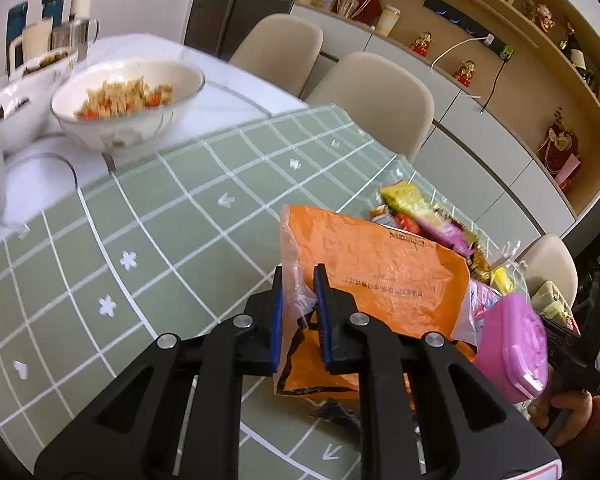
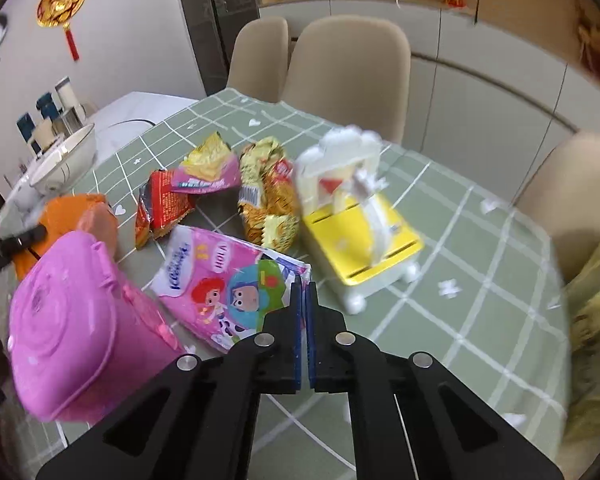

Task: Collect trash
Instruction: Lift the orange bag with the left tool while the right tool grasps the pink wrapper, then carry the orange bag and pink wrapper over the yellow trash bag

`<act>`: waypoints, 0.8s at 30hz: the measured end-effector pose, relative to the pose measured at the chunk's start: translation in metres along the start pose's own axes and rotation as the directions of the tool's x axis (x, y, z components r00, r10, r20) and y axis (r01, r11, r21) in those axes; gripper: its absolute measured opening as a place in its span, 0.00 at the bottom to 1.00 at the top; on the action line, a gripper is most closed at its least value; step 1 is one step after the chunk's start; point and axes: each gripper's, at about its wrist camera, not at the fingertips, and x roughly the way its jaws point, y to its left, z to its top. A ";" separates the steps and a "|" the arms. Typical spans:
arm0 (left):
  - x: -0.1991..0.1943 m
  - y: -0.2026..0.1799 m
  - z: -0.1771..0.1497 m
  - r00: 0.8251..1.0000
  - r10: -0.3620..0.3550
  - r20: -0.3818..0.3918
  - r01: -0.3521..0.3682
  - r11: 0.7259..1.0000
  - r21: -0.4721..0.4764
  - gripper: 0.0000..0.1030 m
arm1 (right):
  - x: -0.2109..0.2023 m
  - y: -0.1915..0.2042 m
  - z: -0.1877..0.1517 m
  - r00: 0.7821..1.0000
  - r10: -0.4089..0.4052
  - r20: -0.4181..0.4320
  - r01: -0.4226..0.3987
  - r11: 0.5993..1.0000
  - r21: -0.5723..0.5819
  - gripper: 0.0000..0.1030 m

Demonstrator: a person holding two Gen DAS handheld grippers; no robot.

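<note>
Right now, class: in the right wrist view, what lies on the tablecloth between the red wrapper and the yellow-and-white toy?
A crumpled gold noodle wrapper lies between the red wrapper and the yellow-and-white toy, shown in the right wrist view.

Open green cloth (image 1: 172,208) left; wrappers (image 2: 220,184), pink box (image 2: 72,320), yellow toy (image 2: 360,232) crowding right.

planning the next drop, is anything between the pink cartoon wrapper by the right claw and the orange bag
Yes. The round pink plastic container stands between the pink cartoon wrapper and the orange plastic bag, which the left claw grips by its edge. The shut right claw sits at the wrapper's near corner.
</note>
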 end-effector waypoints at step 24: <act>-0.121 -0.159 0.041 0.981 -0.112 0.159 0.082 0.980 0.180 0.12 | -0.158 -0.134 -0.075 0.985 -0.151 0.078 0.134 0.973 0.187 0.04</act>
